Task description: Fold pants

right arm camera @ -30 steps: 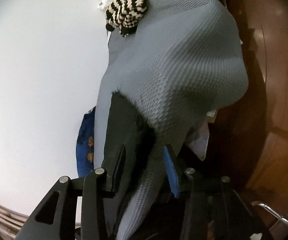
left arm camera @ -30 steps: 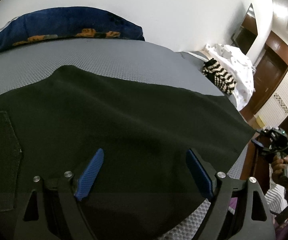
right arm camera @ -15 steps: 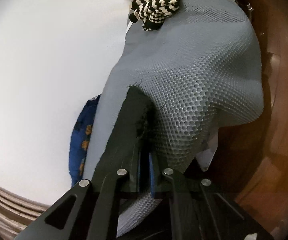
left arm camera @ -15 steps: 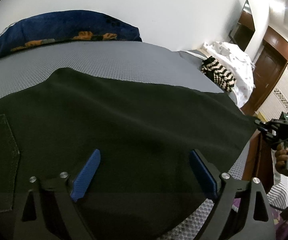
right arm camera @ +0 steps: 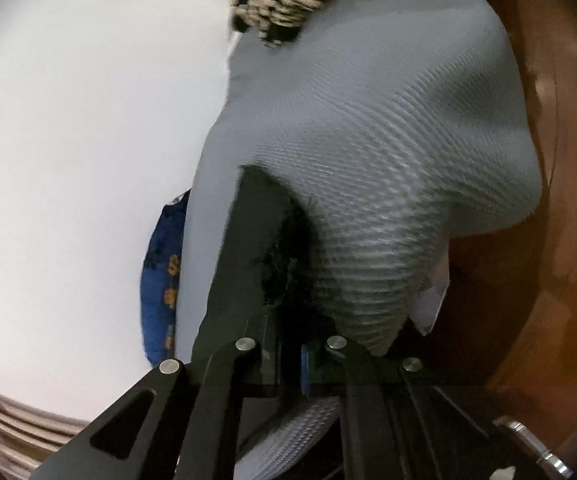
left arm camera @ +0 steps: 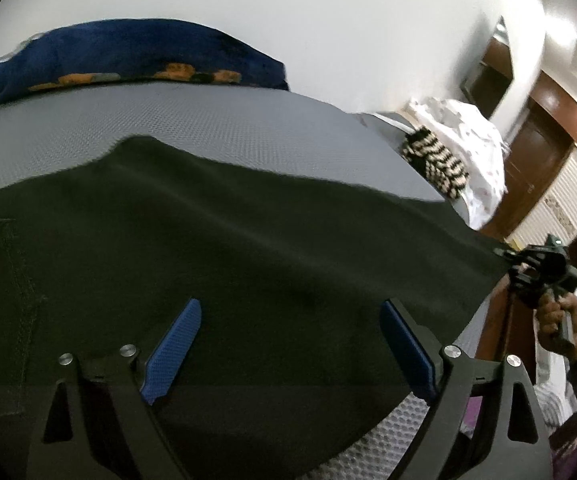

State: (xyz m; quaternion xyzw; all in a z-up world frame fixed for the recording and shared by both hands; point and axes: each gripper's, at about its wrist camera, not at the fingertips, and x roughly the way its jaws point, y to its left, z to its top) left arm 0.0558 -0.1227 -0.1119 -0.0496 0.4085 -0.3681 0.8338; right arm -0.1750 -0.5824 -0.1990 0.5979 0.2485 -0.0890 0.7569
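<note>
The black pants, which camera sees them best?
The left wrist view. There the black pants lie spread across the grey mattress, almost filling the picture, with one corner pulled toward the right tongs. The right wrist view shows only a narrow dark strip of them, pinched at the tongs.

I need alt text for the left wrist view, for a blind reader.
Open left gripper hovers over dark pants spread on a grey mattress. At right, the right gripper pinches the pants' corner. Behind: a blue pillow and a striped cloth.
</note>
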